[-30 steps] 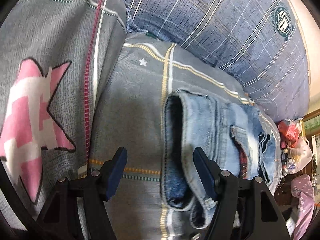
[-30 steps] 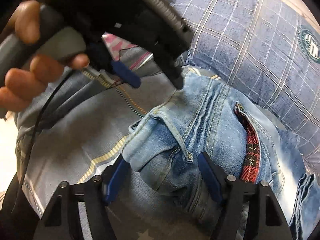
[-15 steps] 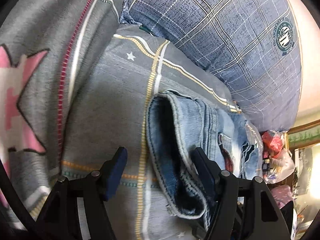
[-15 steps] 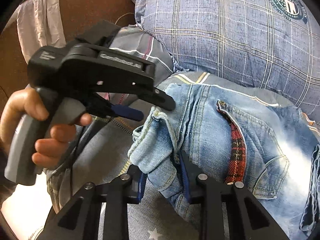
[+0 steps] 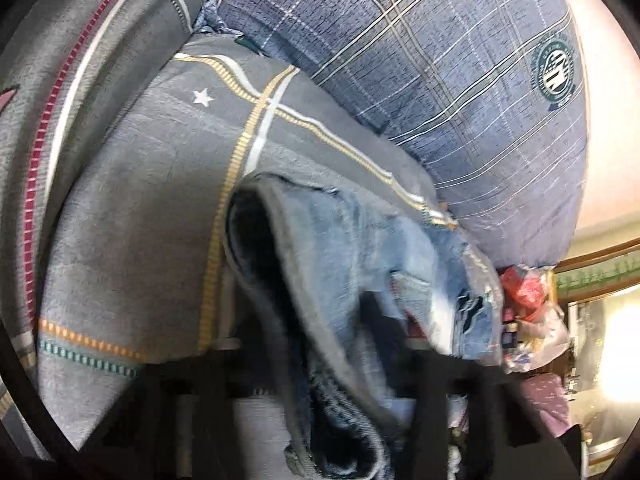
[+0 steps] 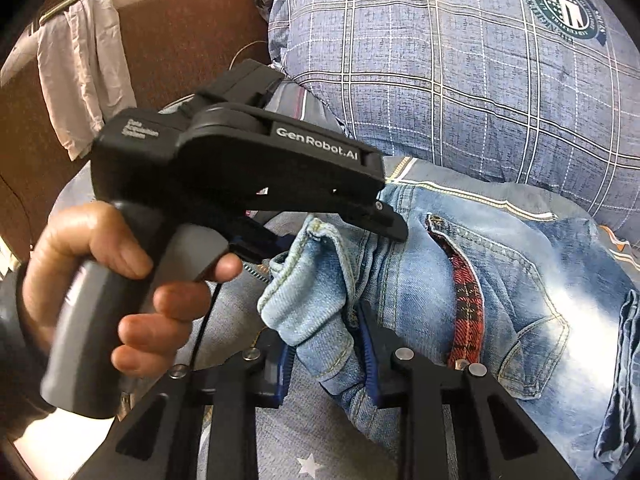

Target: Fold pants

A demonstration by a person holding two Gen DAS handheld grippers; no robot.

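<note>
Light blue jeans (image 6: 500,280) with a red plaid pocket lining (image 6: 466,296) lie folded on a grey patterned blanket (image 5: 140,220). My right gripper (image 6: 326,350) is shut on a bunched fold of the jeans' waistband corner. The left gripper (image 6: 332,220) shows in the right wrist view, held in a hand, its fingers at the waistband just above. In the blurred left wrist view the jeans' waistband (image 5: 304,280) drapes over the dark fingers (image 5: 432,380); whether the jaws are closed is not clear.
A large blue plaid pillow (image 6: 460,60) with a round green emblem lies behind the jeans. A brown headboard (image 6: 168,20) with a pale cloth hung over it is at the far left. Bags and clutter (image 5: 528,312) sit off the bed's right side.
My right gripper closed on the jeans' waistband fold and holds it. My left gripper moved in onto the waistband, which now drapes over its fingers; the left view has blurred.
</note>
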